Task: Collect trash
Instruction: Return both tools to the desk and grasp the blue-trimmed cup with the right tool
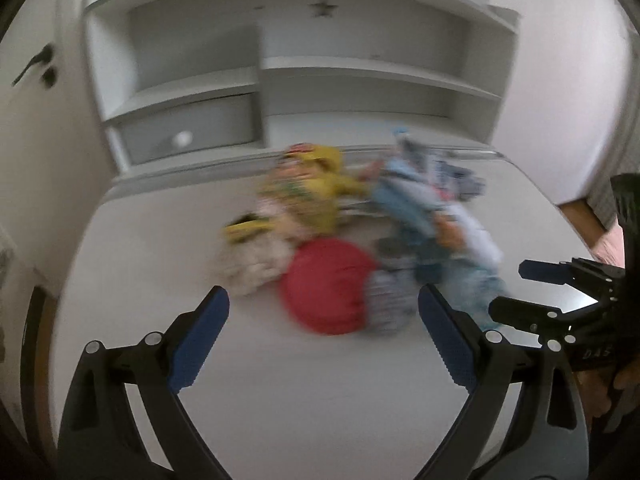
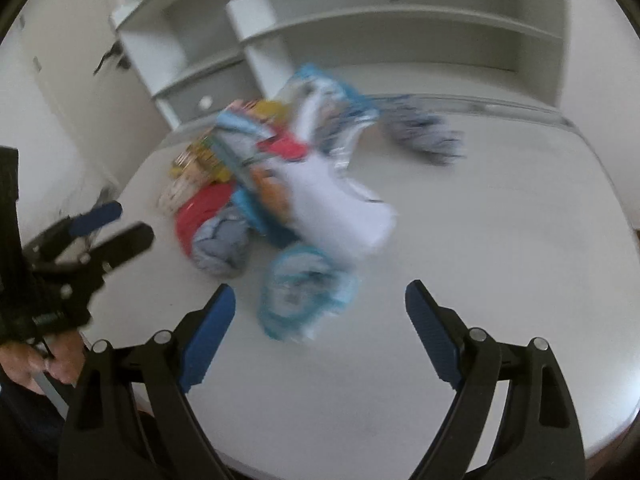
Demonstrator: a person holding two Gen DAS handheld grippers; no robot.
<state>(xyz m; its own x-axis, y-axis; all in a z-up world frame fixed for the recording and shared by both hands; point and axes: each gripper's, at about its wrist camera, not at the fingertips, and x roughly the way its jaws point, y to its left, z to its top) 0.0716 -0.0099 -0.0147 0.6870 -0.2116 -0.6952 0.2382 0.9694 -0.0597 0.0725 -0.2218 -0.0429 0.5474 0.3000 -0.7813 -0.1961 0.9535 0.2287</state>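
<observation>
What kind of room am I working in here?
Probably a home room with a study corner: a white table heaped with crumpled wrappers, set against white built-in shelving with a small drawer.

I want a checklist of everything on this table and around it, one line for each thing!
Surface: white table, rounded corners, mostly bare.
Job's things: heap of crumpled wrappers; red crumpled bag, yellow wrapper, light-blue foil packet, white packet. All blurred.
Clutter: nothing seen apart from the heap.
Grippers: left gripper open, nothing between its blue pads; right gripper open, hanging above the light-blue packet, not gripping.
Cables: nothing seen.
Surroundings: white shelf unit behind the table, small grey drawer with round knob.
</observation>
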